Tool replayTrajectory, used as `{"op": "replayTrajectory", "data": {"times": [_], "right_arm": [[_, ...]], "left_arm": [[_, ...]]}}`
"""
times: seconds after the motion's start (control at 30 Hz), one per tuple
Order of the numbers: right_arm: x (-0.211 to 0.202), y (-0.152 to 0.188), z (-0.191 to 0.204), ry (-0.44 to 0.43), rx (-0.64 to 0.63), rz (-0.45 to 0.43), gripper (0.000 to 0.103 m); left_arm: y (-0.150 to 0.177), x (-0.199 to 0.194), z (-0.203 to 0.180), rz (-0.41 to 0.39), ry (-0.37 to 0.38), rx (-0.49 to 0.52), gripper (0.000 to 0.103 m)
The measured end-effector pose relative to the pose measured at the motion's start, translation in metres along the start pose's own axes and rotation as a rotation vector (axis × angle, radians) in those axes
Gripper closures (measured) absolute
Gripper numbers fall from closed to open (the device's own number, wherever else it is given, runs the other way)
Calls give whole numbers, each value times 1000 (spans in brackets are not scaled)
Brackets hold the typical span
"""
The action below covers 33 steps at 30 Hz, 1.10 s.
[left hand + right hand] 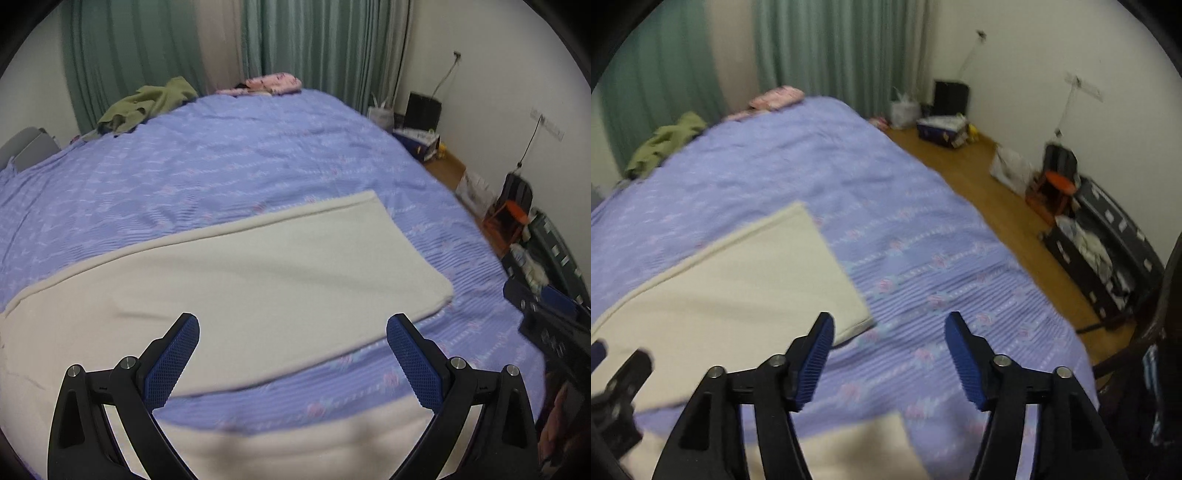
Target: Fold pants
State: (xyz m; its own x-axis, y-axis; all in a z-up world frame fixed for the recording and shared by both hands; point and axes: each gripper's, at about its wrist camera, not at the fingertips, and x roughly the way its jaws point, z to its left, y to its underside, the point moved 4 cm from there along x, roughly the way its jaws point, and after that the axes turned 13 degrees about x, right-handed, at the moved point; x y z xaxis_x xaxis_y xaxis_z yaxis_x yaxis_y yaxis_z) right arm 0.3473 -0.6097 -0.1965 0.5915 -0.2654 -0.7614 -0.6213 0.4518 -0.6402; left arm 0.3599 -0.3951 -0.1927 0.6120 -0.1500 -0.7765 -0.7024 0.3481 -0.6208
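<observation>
Cream-white pants [240, 266] lie spread on the purple bedspread [221, 166]. One leg runs across the middle to the right; the other leg [314, 450] lies at the near edge, under the gripper. My left gripper [293, 321] is open and empty, hovering above the gap between the two legs. In the right wrist view the pants [738, 280] lie to the left. My right gripper [889, 321] is open and empty over the bedspread [923, 280], just right of the far leg's hem. The near leg [849, 450] shows below.
A green garment [147, 103] and a pink item [273, 83] lie at the bed's far edge. Green curtains [314, 44] hang behind. Right of the bed is wooden floor [979, 192] with boxes, an orange stool [1056, 184] and an open suitcase [1100, 254].
</observation>
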Motion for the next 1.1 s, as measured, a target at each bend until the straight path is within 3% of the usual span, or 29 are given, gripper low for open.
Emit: {"op": "replayTrajectory", "data": {"times": [0.13, 0.3, 0.63, 0.83, 1.1], "right_arm": [[-79, 23, 27, -65, -46, -51, 26], [-144, 72, 59, -115, -49, -25, 23], [-236, 215, 148, -182, 31, 124, 23], [-248, 300, 213, -236, 14, 305, 23], [-212, 358, 256, -253, -35, 413, 23]], "left_arm": [[23, -61, 33, -64, 29, -10, 0], [75, -132, 97, -95, -9, 35, 0], [236, -224, 269, 73, -75, -82, 0], [325, -244, 345, 199, -116, -198, 0], [399, -201, 418, 316, -164, -408, 0]]}}
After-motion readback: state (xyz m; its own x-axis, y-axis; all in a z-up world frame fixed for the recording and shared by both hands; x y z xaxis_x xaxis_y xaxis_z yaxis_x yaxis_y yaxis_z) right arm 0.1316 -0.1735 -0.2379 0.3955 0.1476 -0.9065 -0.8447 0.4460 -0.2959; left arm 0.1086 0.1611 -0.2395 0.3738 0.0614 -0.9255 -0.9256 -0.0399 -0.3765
